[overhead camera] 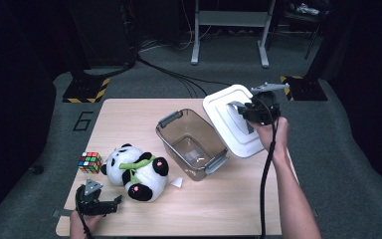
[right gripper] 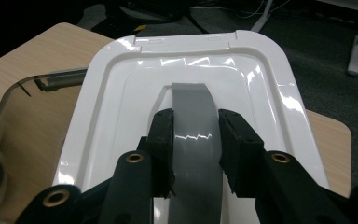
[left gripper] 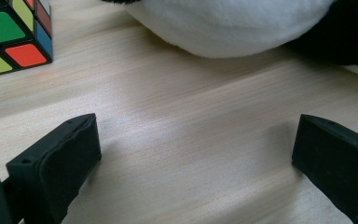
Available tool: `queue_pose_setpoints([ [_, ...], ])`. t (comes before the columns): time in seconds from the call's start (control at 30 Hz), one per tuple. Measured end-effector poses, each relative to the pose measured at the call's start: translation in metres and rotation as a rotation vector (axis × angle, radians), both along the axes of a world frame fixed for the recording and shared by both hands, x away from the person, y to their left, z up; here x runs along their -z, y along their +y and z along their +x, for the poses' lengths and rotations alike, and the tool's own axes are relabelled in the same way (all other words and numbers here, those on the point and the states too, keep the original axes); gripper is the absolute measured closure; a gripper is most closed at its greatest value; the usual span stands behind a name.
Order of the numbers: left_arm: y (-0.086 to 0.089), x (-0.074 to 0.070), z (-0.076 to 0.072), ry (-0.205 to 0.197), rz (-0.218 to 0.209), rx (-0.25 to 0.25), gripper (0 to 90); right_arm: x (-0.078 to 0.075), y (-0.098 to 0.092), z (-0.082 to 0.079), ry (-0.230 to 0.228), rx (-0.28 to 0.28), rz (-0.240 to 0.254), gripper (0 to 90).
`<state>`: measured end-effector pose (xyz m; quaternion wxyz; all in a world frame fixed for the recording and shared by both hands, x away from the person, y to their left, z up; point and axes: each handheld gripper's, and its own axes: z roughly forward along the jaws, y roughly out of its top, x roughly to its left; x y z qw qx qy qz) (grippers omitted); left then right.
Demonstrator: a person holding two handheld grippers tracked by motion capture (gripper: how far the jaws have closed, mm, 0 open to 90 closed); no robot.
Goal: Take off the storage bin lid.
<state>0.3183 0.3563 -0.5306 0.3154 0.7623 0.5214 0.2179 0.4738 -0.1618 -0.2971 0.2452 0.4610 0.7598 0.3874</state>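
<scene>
Lid off the box
Right gripper (right gripper: 196,140) pinches the lid (right gripper: 121,107) by its grey handle (right gripper: 193,107), beside the box (overhead camera: 191,142); left gripper (left gripper: 196,158) rests wide, empty.

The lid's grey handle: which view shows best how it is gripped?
The right gripper view: the right tongs pinch the grey handle of the white lid from both sides. The high view shows the handle small, partly hidden behind the tongs.

Dim room, grey carpet floor (overhead camera: 358,149), light wooden table (overhead camera: 219,209), black cables (overhead camera: 179,77), grey metal frame legs (overhead camera: 231,30)
</scene>
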Motion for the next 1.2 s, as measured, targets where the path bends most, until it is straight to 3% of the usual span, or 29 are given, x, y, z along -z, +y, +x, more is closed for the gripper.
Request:
queue_pose_setpoints([
  [0.3, 0.000, 0.000, 0.000, -0.003, -0.005, -0.004, 0.7, 0.007, -0.024, 0.000, 0.011, 0.053, -0.005, 66.6],
  [0.67, -0.001, 0.001, 0.000, -0.006, -0.011, -0.009, 0.7, 0.026, -0.054, 0.007, 0.047, 0.142, 0.004, 66.6],
  [1.2, -0.001, 0.001, 0.000, -0.007, -0.012, -0.010, 0.7, 0.064, -0.069, 0.023, 0.125, 0.230, 0.031, 66.6],
])
